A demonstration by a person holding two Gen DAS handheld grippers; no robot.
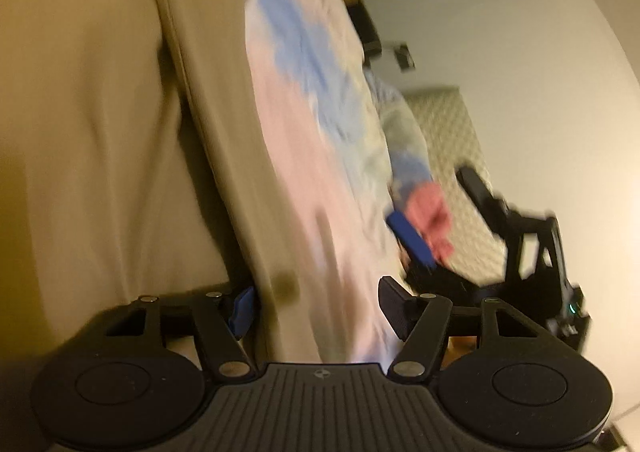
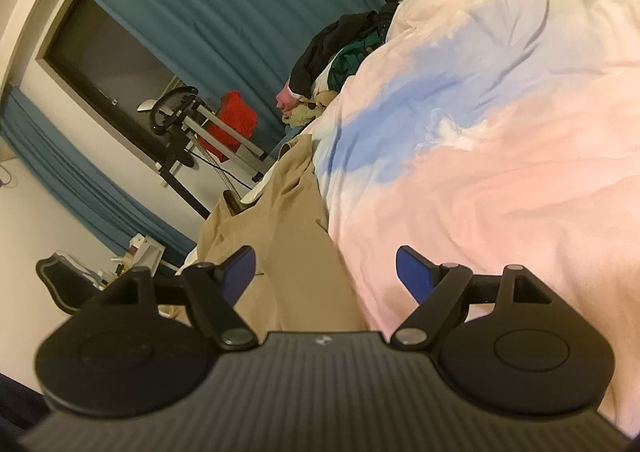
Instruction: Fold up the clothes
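- Two grippers show in our views, and we take the pink and blue bed cover [image 2: 500, 124] as our landmark for every place.
- Our left gripper [image 1: 316, 310] has its jaws spread, with the hem of the tan trousers [image 1: 224, 132] and a strip of the cover lying between them; the picture is blurred, so we cannot tell whether the pads press on the cloth.
- Our right gripper [image 2: 324, 272] stands open over the line where the trousers meet the cover, and its blue pads [image 2: 414, 272] touch nothing that we can see.
- Those tan trousers [image 2: 280, 236] lie spread along the left edge of the cover, partly resting on it.
- A heap of dark and green clothes [image 2: 340, 48] sits at the cover's far end.
- Beyond the cover hang blue curtains [image 2: 224, 0], with a red bag [image 2: 234, 120] below them.
- From the left wrist we also see the right gripper [image 1: 412, 240] just beside the cover's right edge.
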